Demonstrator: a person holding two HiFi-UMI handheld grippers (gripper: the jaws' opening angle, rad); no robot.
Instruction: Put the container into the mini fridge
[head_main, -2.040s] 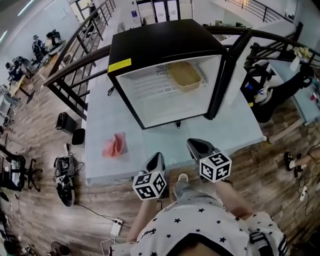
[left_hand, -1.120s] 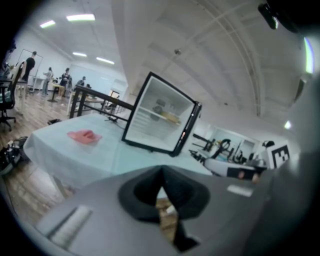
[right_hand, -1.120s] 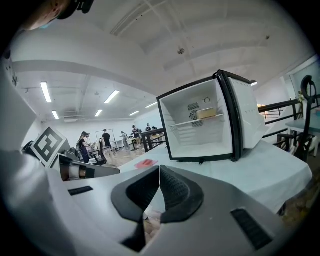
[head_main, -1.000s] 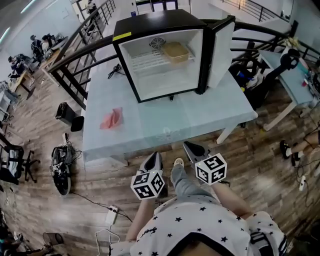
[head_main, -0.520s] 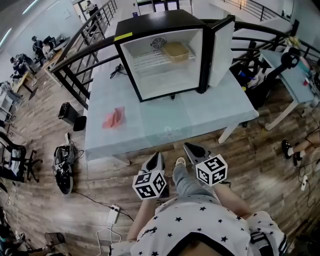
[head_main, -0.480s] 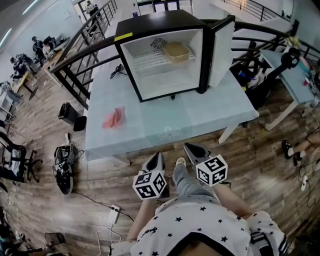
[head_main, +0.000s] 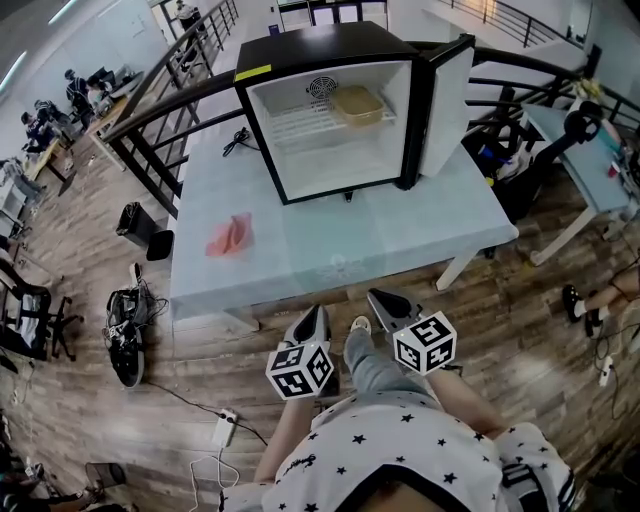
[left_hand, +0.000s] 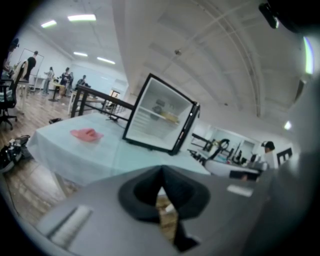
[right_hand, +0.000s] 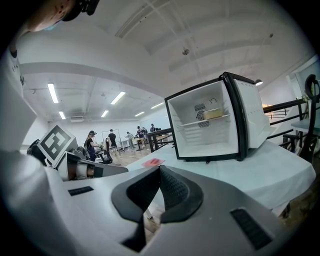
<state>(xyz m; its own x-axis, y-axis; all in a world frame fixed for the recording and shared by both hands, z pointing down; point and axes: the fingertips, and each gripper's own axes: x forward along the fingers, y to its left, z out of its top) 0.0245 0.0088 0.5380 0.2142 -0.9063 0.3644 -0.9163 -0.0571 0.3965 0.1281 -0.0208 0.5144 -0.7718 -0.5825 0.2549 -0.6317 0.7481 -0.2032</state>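
In the head view, the container (head_main: 358, 103) sits on the upper shelf inside the mini fridge (head_main: 320, 45), and its door (head_main: 447, 100) stands open. You hold the left hand-held gripper (head_main: 316, 315) and the right hand-held gripper (head_main: 382, 298) back from the tabletop (head_main: 340, 240), probably because the placing is done. In the left gripper view the jaws are together with nothing between them. The right gripper view shows the same.

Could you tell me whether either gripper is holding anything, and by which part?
Nothing is held: the left gripper and right gripper are shut and empty; the container sits inside the fridge.
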